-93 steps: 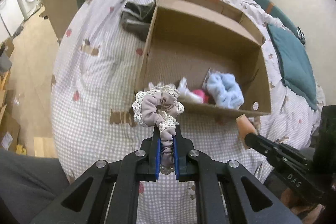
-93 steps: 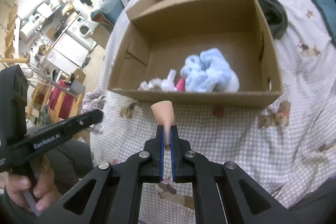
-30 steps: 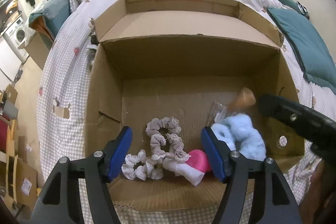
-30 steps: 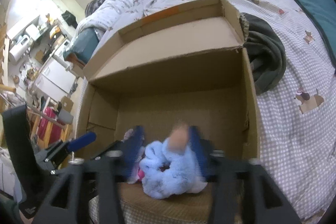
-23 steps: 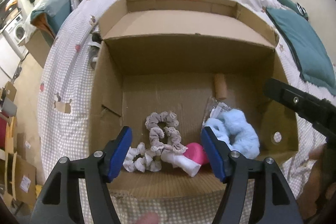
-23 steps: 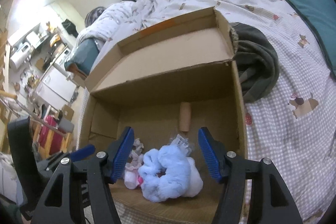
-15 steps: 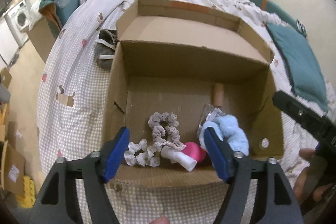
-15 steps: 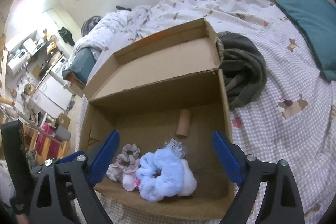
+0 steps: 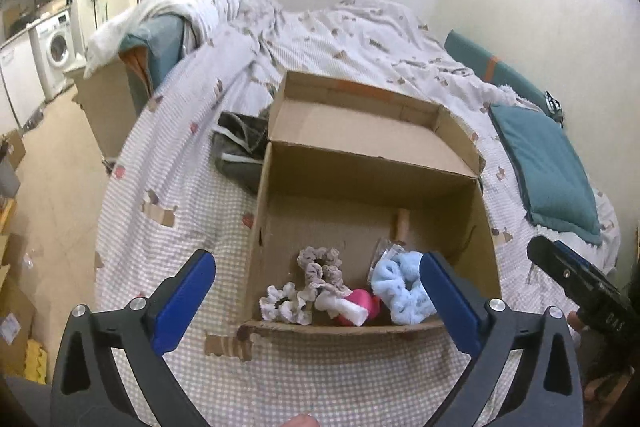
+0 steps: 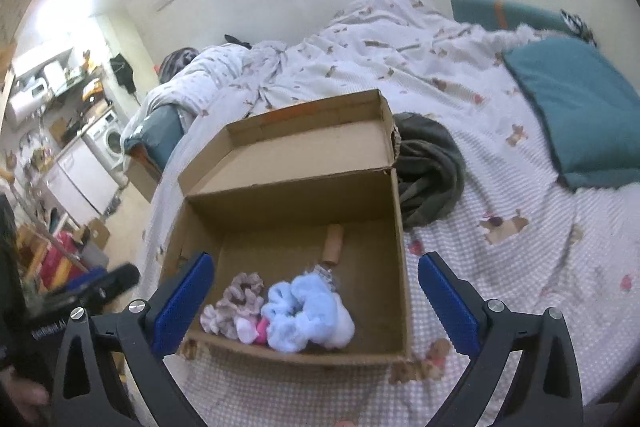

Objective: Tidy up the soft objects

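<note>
Scrunchies etc. all sit in the cardboard box (image 9: 256, 223) on the bed (image 9: 328, 379), bunched vs its near wall. Beige scrunchie (image 9: 320, 269) mid-floor, white lace scrunchie (image 9: 282, 303) just beside it at the wall, touching. Pink/white piece (image 9: 354, 309) next, prob a rolled sock, can't tell for sure. Blue fluffy scrunchie (image 9: 402, 285) to the right, a clear packet (image 9: 386, 249) half under it. Tan tube (image 9: 402, 223) lies apart, further back.

Left tongs (image 9: 318, 301) and right tongs (image 10: 316, 301) both spread wide, just been opening, nothing btwn the pads, both held above & short of the box.

Handling, my guess: all v. light, squashy, no break risk. Fabric grips well; the fluffy one compresses a lot, so pinch through one side of the ring, not the whole bundle. The tube looks stiffer: take it across the middle. Packet prob slippery.
</note>
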The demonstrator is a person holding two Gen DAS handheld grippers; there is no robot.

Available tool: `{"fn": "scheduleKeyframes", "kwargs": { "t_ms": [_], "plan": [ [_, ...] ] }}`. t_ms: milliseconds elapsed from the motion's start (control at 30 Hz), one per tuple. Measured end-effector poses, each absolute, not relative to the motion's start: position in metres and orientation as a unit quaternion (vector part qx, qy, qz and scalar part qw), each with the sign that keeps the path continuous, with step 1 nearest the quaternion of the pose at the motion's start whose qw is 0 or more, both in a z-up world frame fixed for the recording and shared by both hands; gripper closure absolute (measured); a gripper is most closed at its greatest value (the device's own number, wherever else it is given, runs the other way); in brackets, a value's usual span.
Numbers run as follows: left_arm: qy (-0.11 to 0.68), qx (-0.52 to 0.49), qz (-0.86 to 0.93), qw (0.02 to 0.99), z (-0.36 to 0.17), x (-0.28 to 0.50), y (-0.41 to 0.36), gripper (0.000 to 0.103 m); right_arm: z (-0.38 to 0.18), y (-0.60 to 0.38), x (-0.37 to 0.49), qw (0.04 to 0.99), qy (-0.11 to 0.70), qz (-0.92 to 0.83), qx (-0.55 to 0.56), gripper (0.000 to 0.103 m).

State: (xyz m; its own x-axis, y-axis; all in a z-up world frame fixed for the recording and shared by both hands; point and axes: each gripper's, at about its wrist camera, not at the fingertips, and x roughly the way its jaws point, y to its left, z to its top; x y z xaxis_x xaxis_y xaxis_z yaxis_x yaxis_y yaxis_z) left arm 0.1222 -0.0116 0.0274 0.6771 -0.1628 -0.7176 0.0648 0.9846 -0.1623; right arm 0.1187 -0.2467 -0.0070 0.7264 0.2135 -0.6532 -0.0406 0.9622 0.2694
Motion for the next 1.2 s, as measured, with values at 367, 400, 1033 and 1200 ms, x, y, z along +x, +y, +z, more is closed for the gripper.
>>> {"fn": "scheduleKeyframes", "kwargs": {
  "t_ms": [367,400,1033,1200],
  "plan": [
    [0.357,-0.033,-0.021,0.933,0.027,0.059,0.003,0.001,-0.008,-0.229,0.063,0.936,0.340,0.056,0.072,0.000],
    [0.346,-0.027,-0.013,0.938,0.026,0.053,0.003,0.001,-0.008,-0.227,0.062,0.937,0.340,0.053,0.067,0.000],
    [0.353,-0.001,-0.008,0.936,0.005,0.049,-0.011,0.001,-0.024,-0.220,0.064,0.931,0.357,0.052,0.057,0.000],
    [0.353,-0.012,-0.011,0.936,0.007,0.050,-0.009,0.001,-0.028,-0.221,0.065,0.929,0.361,0.051,0.058,0.000]
  ]
}}
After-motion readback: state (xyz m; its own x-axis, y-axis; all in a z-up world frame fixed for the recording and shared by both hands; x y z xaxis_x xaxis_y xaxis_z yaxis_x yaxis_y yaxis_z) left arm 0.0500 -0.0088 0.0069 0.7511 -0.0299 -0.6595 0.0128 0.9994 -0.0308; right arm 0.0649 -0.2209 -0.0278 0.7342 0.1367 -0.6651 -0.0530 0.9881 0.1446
